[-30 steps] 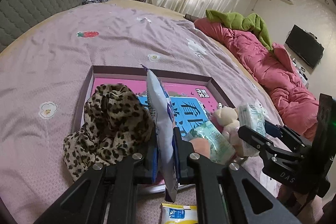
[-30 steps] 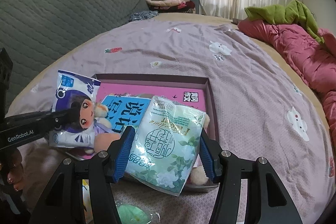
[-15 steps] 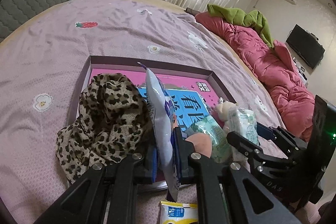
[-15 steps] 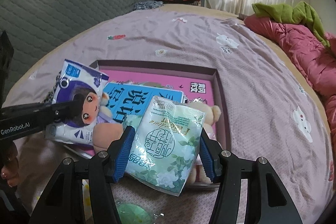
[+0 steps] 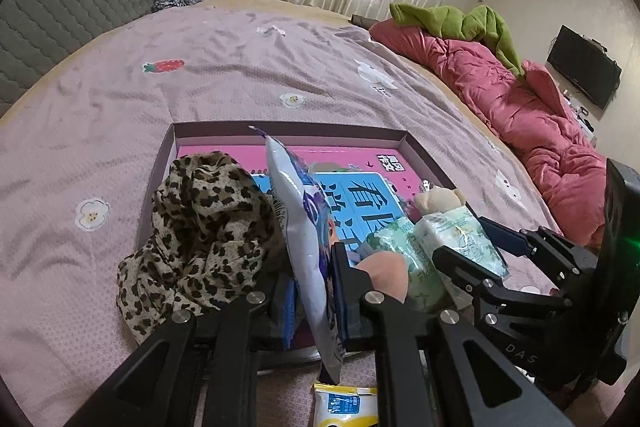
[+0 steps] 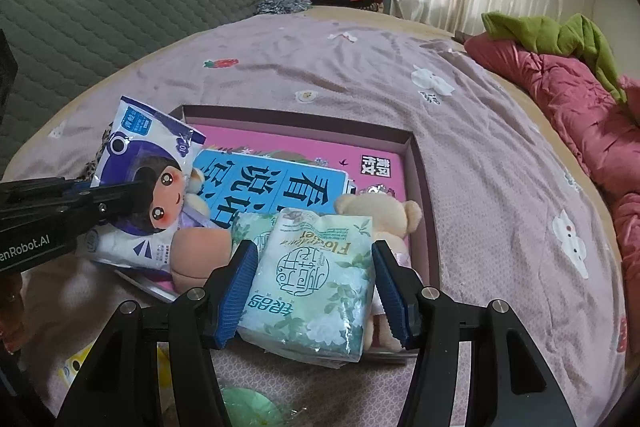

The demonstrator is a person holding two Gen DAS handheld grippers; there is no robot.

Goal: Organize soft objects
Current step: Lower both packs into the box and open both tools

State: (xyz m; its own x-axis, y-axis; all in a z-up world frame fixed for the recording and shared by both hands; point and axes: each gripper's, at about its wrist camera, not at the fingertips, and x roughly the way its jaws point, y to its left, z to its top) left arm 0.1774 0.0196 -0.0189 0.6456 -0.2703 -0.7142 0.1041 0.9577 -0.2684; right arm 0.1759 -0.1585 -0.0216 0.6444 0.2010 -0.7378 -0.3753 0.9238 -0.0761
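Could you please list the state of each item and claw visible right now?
Left claw: shut on the blue tissue pack, held on edge.
Right claw: shut on the green tissue pack.
Leopard scarf: crumpled over the tray's edge.
Tray: open, holding books.

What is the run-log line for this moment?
left gripper: shut on blue pack | right gripper: shut on green pack | both over tray
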